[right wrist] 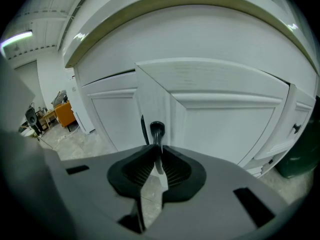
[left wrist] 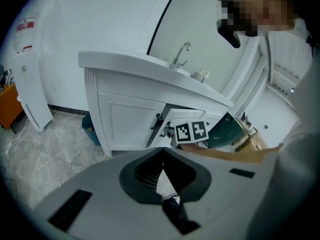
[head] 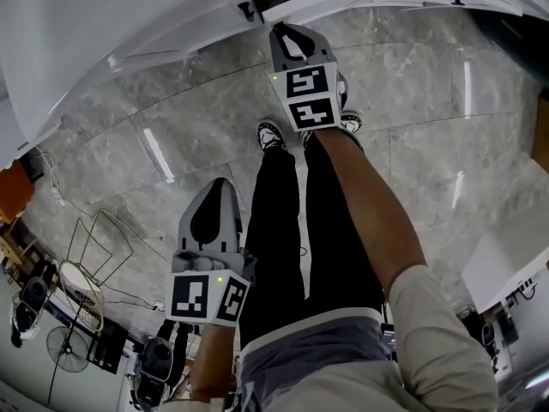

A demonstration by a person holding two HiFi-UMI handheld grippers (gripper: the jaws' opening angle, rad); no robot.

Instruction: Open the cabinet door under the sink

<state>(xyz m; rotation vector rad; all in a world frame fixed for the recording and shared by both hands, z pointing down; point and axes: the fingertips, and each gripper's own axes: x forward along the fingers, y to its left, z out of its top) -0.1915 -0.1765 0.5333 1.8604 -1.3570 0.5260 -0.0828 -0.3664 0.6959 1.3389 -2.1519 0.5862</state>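
Task item: cabinet door (right wrist: 225, 119) under the sink (left wrist: 150, 66) — a white panelled leaf filling the centre of the right gripper view. It is already swung partly off its frame, with its free edge standing proud at centre-left.
Handle: dark handle (right wrist: 157, 129), upright beside that free edge, just above the middle of the frame.
Right gripper: right gripper (right wrist: 157, 149) is clenched on the handle, a ribbed pad pressed to either side of its stem. In the head view it sits at top centre against the door.
Left gripper: left gripper (left wrist: 163, 156) has its jaws pressed together on nothing (only floor and a shoe show past the tips). It is held low at lower left of the head view, well apart from the cabinet.
Neighbouring door: neighbouring door (right wrist: 112, 116), at left in the right gripper view, lies flush and closed.
Stage (judgement): opening is under way, with more swing left to give.
Handling (judgement): the door should be rigid and fairly light, turning on hinges that are not visible. The handle looks slim and smooth, so it could slide between the pads.
Hold point (judgement): the stem near the door face, as now, and the pull should follow the door's arc, not a straight line.
Risk (judgement): the person's legs (head: 283, 230) stand close before the cabinet — the leaf may meet them.
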